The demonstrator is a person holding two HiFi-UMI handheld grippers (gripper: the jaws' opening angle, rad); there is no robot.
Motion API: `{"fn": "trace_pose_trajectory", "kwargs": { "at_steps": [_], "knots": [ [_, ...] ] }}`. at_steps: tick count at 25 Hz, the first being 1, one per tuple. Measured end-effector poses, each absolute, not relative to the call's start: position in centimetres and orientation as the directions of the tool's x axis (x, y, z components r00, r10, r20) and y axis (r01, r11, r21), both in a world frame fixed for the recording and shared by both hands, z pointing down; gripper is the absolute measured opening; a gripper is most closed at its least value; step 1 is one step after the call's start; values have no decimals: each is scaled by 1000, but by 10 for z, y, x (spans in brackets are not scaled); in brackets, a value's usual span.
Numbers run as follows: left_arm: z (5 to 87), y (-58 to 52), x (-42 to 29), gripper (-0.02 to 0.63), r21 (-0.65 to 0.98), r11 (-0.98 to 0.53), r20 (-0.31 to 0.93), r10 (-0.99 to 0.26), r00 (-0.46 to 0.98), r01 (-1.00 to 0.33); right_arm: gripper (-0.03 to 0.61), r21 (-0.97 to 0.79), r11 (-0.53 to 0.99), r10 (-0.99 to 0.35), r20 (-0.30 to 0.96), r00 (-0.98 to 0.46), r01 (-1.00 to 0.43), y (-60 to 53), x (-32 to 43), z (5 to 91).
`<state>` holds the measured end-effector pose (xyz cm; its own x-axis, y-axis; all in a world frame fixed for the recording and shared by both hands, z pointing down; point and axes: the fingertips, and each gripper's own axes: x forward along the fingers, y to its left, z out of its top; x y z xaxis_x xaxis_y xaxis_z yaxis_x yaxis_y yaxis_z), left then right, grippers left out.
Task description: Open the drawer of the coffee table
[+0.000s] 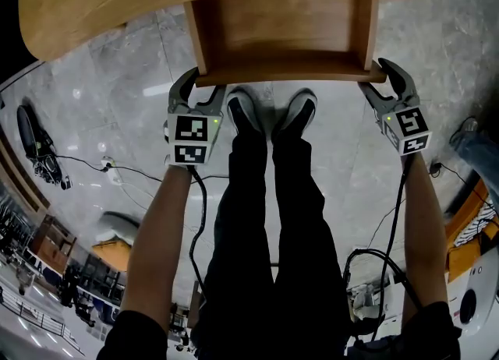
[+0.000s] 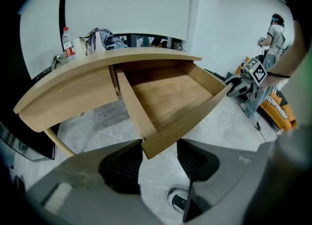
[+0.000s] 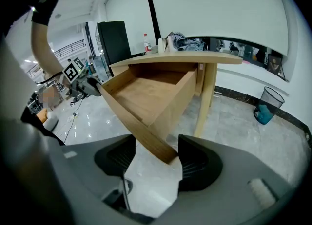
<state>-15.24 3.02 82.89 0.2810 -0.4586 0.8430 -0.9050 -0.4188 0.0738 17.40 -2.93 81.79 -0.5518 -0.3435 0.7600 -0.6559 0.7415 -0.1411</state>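
Observation:
The wooden coffee table (image 1: pixel 117 0) has its drawer (image 1: pixel 281 23) pulled out toward me, and the drawer is empty inside. My left gripper (image 1: pixel 203 90) clamps the left end of the drawer front (image 1: pixel 288 66); in the left gripper view that corner (image 2: pixel 161 139) sits between the pads of the left gripper (image 2: pixel 158 156). My right gripper (image 1: pixel 378 79) clamps the right end of the front. The right gripper view shows that corner (image 3: pixel 163 148) wedged between the jaws of the right gripper (image 3: pixel 156 158). Each gripper view shows the other gripper at the drawer's far corner.
My legs and shoes (image 1: pixel 269 113) stand just below the drawer front. A bottle (image 2: pixel 69 44) and bundled clothes (image 2: pixel 105 39) rest on the tabletop. A table leg (image 3: pixel 207 97) and a blue bin (image 3: pixel 267 104) are on the right. Cables (image 1: pixel 117 170) trail on the grey floor.

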Motion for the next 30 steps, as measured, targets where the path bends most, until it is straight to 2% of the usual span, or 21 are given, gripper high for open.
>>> {"fn": "trace_pose_trajectory", "kwargs": {
  "at_steps": [7, 12, 16, 21, 26, 28, 30],
  "knots": [
    [836, 31, -155, 227, 76, -422, 852, -443, 278, -903, 278, -147, 736, -335, 769, -545, -660, -28, 177, 822],
    [818, 44, -190, 235, -42, -363, 870, -471, 144, -931, 287, -112, 751, -318, 803, -504, -651, -11, 189, 796],
    [782, 57, -227, 233, -81, -296, 879, -471, 72, -952, 256, -99, 683, -402, 777, -485, -724, -18, 206, 737],
    [681, 20, -237, 229, -54, -195, 828, -557, 65, -979, 199, -99, 542, -605, 644, -469, -835, -59, 200, 614],
    [546, -63, -190, 216, -30, -247, 659, -734, 167, -968, 141, -169, 485, -724, 473, -502, -858, -100, 144, 503],
    [489, -87, -158, 180, 3, -254, 575, -791, 209, -967, 111, -185, 474, -756, 416, -505, -861, -111, 127, 465],
    [434, -95, -121, 108, 59, -251, 496, -833, 246, -966, 54, -257, 441, -760, 403, -510, -860, -108, 116, 438]
  ]
}}
